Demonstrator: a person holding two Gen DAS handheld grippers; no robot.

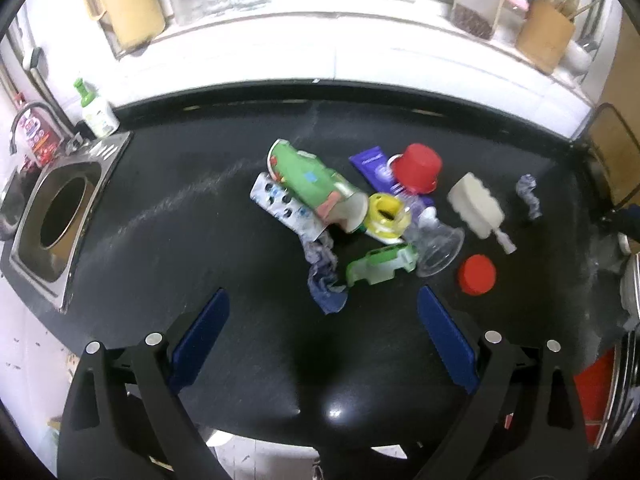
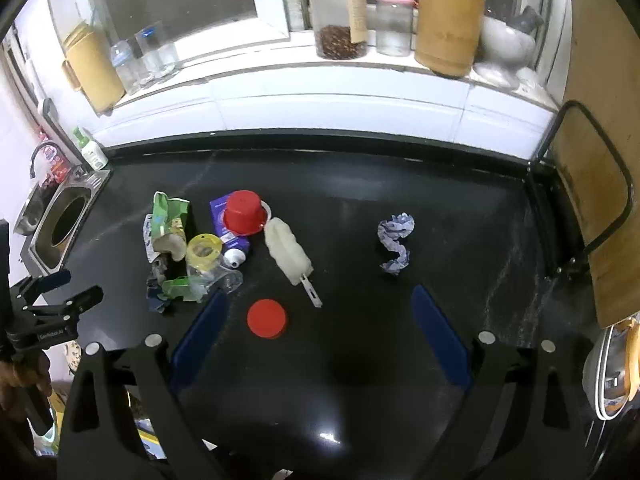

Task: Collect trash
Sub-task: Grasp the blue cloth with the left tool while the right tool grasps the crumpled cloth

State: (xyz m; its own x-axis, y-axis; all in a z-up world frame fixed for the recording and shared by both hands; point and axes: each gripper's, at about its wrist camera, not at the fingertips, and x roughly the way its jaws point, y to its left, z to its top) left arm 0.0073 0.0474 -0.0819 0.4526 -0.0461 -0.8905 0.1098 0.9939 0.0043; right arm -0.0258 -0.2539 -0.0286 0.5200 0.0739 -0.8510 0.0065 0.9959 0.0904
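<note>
Trash lies heaped on the black counter (image 1: 180,240): a green carton (image 1: 316,184), a yellow ring (image 1: 386,214), a red cup (image 1: 418,168), a clear cup (image 1: 436,248) and crumpled bluish paper (image 1: 324,276). A white brush (image 1: 474,204), a red lid (image 1: 478,274) and a second paper wad (image 1: 528,196) lie to their right. My left gripper (image 1: 323,292) hangs open above the heap's near edge, holding nothing. My right gripper (image 2: 320,293) is open and empty too. The red lid (image 2: 267,319) sits below it by the left finger, and the paper wad (image 2: 396,242) is farther off.
A steel-framed round hole (image 1: 60,216) is set in the counter's left end, with a soap bottle (image 1: 98,110) and a faucet behind it. The windowsill holds a jar (image 2: 340,12), a baby bottle and a bamboo holder (image 2: 448,28). A cutting board in a rack (image 2: 592,208) stands at the right.
</note>
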